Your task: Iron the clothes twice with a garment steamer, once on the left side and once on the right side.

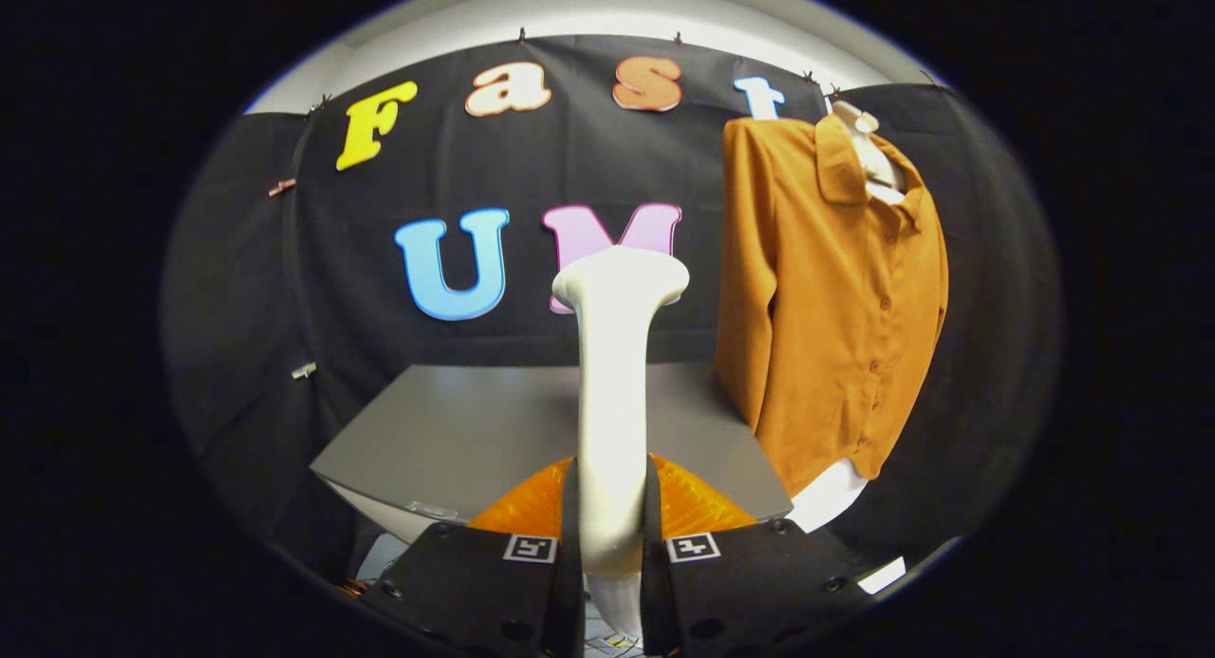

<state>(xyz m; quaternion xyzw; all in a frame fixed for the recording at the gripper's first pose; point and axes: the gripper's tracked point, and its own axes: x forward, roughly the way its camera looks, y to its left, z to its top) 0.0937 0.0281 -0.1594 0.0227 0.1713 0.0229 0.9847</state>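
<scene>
Tool (612, 520): both fingers (570, 525) closed tight against the handle of the garment steamer (615, 392), held upright between them.

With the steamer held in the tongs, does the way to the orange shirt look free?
Probably yes. The tongs are shut on the white steamer, which stands upright between the fingers. The orange shirt hangs beyond and to the right, with only the grey table nearby.

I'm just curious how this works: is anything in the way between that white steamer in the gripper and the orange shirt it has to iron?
Nothing visible blocks it. The gripper is shut on the steamer, which stands upright between its fingers. The shirt hangs on a form beyond and to the right, above the grey table edge, with open air between them.
</scene>
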